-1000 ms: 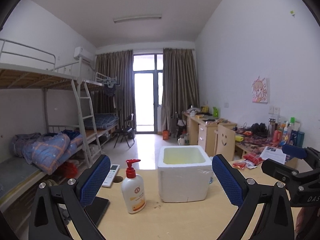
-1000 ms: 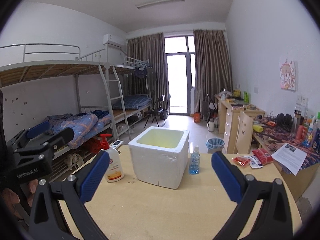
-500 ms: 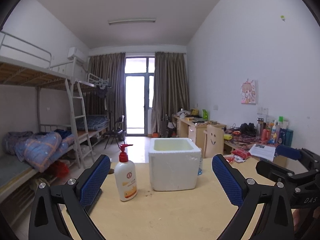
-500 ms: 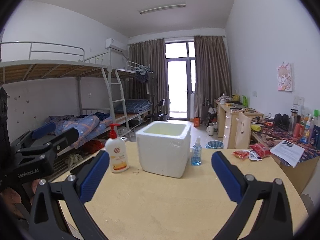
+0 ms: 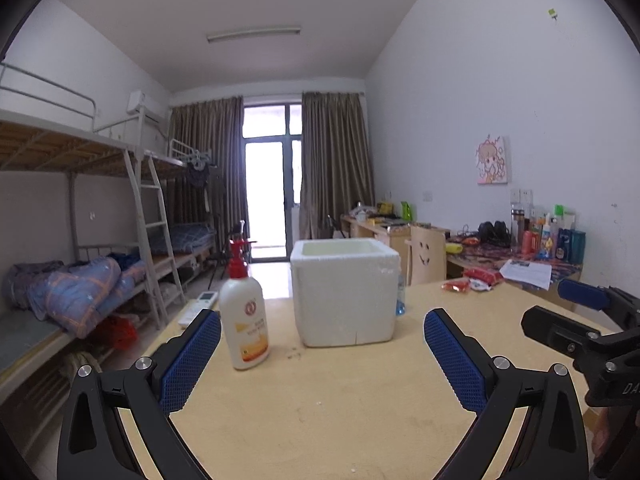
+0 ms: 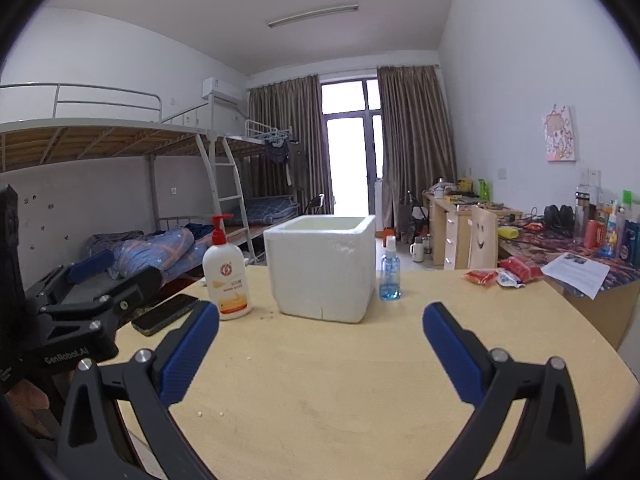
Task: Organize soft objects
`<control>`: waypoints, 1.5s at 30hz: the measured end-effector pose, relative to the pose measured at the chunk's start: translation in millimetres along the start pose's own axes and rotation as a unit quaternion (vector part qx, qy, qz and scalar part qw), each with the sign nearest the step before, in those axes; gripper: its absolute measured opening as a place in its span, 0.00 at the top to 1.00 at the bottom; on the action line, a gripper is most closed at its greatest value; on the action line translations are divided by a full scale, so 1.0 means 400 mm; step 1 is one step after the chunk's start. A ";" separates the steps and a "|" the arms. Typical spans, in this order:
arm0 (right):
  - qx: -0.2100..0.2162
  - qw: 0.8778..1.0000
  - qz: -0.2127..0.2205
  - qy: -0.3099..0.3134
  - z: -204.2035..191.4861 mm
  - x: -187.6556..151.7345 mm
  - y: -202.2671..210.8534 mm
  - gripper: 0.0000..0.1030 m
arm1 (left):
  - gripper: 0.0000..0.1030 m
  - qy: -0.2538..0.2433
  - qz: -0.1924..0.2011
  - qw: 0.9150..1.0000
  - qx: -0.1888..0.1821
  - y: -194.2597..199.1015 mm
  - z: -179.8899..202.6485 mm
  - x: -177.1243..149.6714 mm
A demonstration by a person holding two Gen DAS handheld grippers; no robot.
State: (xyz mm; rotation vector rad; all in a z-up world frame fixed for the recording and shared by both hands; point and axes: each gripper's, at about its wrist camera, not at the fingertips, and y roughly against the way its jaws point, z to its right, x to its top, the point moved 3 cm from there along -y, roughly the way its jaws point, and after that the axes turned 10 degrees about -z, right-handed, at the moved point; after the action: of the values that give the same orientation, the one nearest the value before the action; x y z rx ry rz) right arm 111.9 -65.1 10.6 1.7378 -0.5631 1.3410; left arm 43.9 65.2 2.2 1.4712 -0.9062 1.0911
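Note:
A white foam box point(image 5: 345, 291) point(image 6: 320, 268) stands open-topped on the round wooden table point(image 5: 340, 392) point(image 6: 360, 380). Red and white snack packets point(image 6: 502, 275) point(image 5: 472, 280) lie at the table's far right edge. My left gripper point(image 5: 322, 340) is open and empty, low over the table in front of the box. My right gripper point(image 6: 320, 334) is open and empty, also in front of the box. Each gripper shows at the side of the other's view.
A white pump bottle point(image 5: 243, 312) point(image 6: 225, 276) stands left of the box. A small blue spray bottle point(image 6: 389, 272) stands right of it. A dark phone point(image 6: 165, 314) and a remote point(image 5: 199, 306) lie at the table's left edge. Bunk beds left, cluttered desks right.
Both grippers have dropped lower and pulled back toward the near side of the table; the box's inside no longer shows. Both jaws stay open.

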 end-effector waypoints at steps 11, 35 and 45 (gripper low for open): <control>-0.010 1.000 0.004 0.007 0.001 -0.037 0.001 0.00 | 0.01 0.019 -0.025 0.999 -0.008 -0.045 -0.006 -0.041; 0.002 1.000 -0.005 -0.013 0.008 -0.053 -0.006 0.00 | 0.01 0.019 -0.036 0.999 -0.005 -0.055 0.003 -0.054; 0.001 1.000 -0.010 -0.017 0.014 -0.057 -0.008 0.00 | 0.01 0.023 -0.044 0.999 -0.008 -0.059 0.002 -0.059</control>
State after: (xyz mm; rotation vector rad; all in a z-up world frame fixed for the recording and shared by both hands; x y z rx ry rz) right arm 110.3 -71.2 -12.1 1.7663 -0.5622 1.3019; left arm 59.0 68.0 -27.3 1.4532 -0.8088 1.0452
